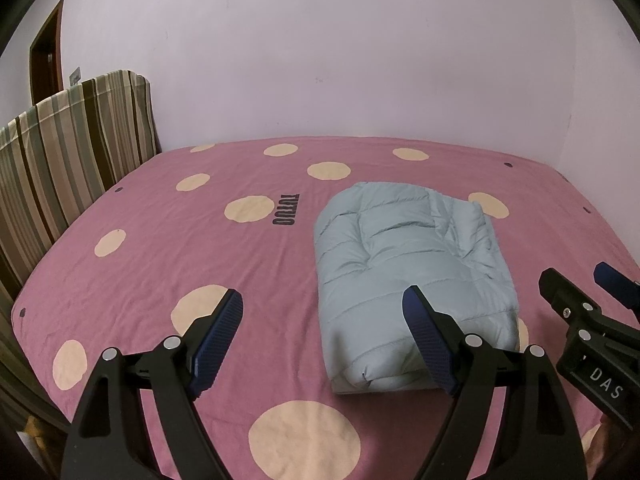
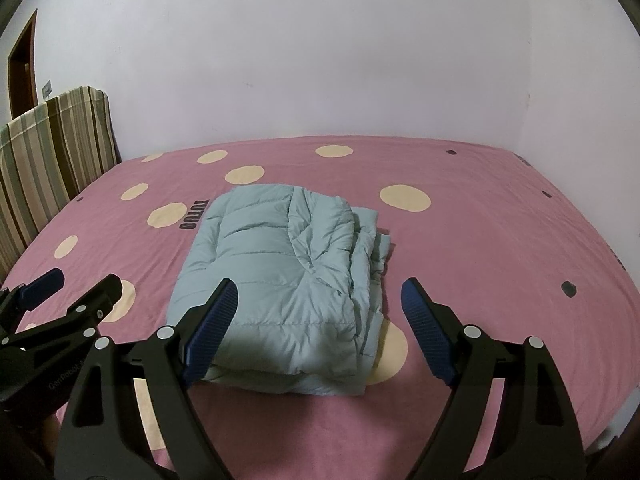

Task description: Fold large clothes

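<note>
Stripes cover a board (image 1: 68, 152) standing at the far left of the bed (image 1: 160, 248). The left tool (image 1: 322, 312) hangs over the pink spotted sheet, its blue fingers wide apart, holding nothing. The folded blue puffy coat (image 2: 280, 280) lies in the middle of the bed, just past both tools. The right tool (image 2: 316, 300) is wide too and holds nothing.
</note>
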### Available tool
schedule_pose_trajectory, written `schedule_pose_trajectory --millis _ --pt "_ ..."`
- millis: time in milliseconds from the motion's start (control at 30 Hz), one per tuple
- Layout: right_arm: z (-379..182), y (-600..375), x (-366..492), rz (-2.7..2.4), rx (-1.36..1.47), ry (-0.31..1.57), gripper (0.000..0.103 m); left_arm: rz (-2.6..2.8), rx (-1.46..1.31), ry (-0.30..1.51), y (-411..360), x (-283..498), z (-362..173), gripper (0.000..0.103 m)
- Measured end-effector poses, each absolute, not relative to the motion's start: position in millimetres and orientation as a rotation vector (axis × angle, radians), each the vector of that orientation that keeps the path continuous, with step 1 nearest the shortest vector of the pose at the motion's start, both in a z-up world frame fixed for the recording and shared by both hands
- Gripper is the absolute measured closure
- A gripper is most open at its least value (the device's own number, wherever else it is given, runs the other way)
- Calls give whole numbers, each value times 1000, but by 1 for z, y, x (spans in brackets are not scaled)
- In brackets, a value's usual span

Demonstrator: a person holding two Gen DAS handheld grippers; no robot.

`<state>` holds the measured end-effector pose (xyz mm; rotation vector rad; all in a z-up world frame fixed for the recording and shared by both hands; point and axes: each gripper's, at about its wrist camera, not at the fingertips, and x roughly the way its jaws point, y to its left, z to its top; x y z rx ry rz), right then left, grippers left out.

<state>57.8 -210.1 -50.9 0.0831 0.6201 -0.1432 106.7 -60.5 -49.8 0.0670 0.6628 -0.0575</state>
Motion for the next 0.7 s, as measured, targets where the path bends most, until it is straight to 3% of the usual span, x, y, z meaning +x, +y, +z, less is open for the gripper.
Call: schedule_pose_trajectory --millis 700 --pt "-51 -207 57 -146 84 619 19 -57 66 661 -61 105 -50 22"
